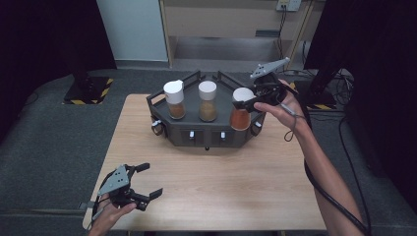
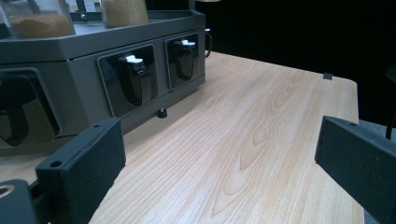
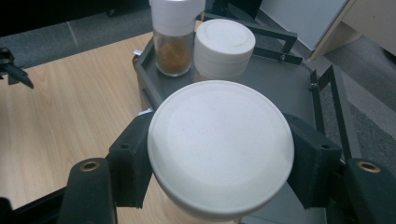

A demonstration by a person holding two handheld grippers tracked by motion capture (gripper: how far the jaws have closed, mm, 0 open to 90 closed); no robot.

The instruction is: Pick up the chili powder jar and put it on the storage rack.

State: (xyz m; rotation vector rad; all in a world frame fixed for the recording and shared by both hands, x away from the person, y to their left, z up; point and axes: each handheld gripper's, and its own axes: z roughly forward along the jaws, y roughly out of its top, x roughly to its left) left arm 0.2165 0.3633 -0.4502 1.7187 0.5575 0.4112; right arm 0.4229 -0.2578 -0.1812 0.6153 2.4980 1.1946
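Note:
A dark grey rack stands at the table's far middle and carries spice jars with white lids. My right gripper is shut on the white lid of the jar of orange-red spice at the rack's right end. A jaw presses on each side of the lid, and the jar looks raised a little off the rack. Two jars of brown spice stand upright at the left and middle. My left gripper rests near the table's front left corner, open, with nothing between its fingers.
The rack's front wall has recessed black latches with white tips. Bare wooden tabletop lies between the rack and the front edge. Black curtains and grey floor surround the table, with a cabinet behind it.

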